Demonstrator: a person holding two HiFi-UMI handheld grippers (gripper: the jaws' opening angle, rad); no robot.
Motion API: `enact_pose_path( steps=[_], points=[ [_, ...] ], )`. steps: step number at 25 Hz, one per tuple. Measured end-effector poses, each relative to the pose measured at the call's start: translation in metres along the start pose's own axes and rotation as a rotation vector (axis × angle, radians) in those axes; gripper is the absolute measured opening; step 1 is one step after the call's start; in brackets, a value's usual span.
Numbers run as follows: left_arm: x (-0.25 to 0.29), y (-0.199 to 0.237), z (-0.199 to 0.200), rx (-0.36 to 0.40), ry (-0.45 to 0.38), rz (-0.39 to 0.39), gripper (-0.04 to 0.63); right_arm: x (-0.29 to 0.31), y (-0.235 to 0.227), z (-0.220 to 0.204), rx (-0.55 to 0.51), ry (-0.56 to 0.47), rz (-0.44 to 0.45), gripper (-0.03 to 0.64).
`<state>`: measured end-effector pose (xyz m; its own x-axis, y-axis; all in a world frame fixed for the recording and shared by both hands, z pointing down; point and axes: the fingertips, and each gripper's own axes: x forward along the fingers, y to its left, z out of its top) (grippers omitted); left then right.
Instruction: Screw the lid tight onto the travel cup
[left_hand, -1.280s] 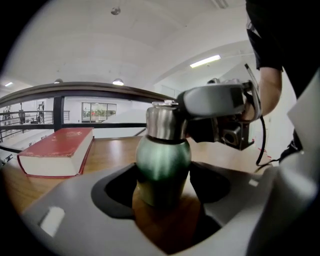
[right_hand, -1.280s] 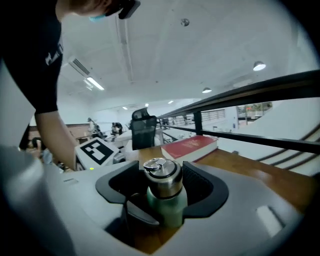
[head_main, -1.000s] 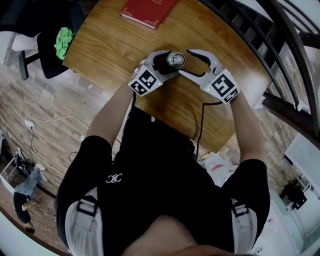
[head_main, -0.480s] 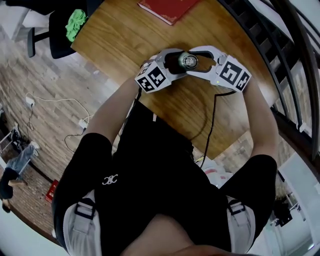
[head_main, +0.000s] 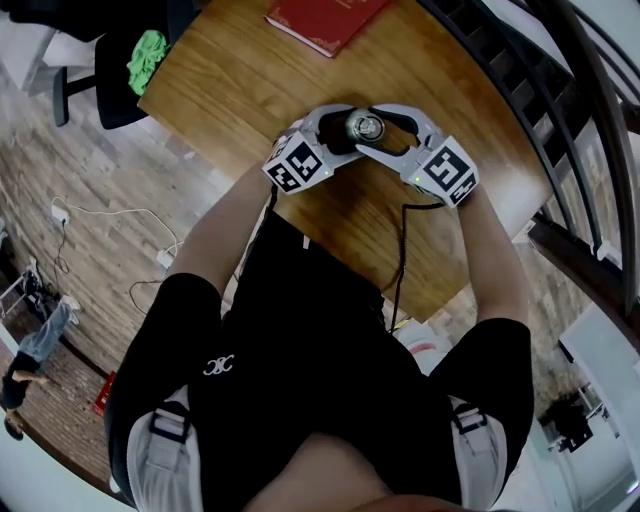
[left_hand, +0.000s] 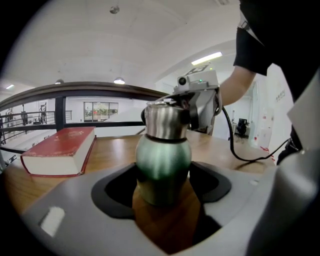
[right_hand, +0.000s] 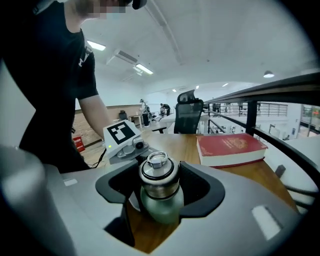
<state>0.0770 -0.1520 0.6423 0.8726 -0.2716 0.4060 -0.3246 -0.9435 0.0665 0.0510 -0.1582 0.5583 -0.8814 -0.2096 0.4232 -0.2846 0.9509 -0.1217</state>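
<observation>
The travel cup stands upright on the wooden table, green-bodied with a steel lid. In the left gripper view its green body sits between my left gripper's black pads, which press its lower sides. In the right gripper view the steel lid, with a ring on top, sits between my right gripper's pads, shut on it. From the head view the left gripper and right gripper meet around the cup from opposite sides.
A red book lies on the table's far side, also in the gripper views as a red book. A black cable trails from the right gripper. A chair with green cloth stands at the left. A dark railing runs at the right.
One second ago the right gripper stood open beside the cup; it has since shut on the lid and its marker cube has swung round. The left gripper has stayed on the cup.
</observation>
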Motion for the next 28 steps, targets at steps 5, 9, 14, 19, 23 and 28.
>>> enact_pose_path(
  steps=[5, 9, 14, 19, 23, 28],
  points=[
    [0.000, 0.000, 0.000, -0.006, -0.014, 0.010, 0.383, -0.002, -0.005, 0.003, 0.093, -0.100, -0.194, 0.259],
    [-0.001, 0.001, 0.001, -0.011, -0.017, 0.017, 0.383, -0.006, -0.008, 0.003, 0.173, -0.166, -0.393, 0.259],
    [0.001, 0.001, -0.005, -0.017, -0.013, 0.017, 0.383, -0.007, -0.012, -0.003, 0.264, -0.223, -0.581, 0.259],
    [0.001, 0.000, -0.002, -0.015, -0.011, 0.008, 0.383, -0.012, -0.014, -0.003, 0.317, -0.239, -0.742, 0.259],
    [0.000, 0.000, -0.001, -0.017, -0.012, 0.005, 0.383, -0.012, -0.014, -0.004, 0.379, -0.255, -0.804, 0.259],
    [0.000, 0.000, 0.000, -0.013, -0.016, -0.005, 0.383, -0.017, -0.004, -0.003, 0.346, -0.187, -0.641, 0.262]
  ],
)
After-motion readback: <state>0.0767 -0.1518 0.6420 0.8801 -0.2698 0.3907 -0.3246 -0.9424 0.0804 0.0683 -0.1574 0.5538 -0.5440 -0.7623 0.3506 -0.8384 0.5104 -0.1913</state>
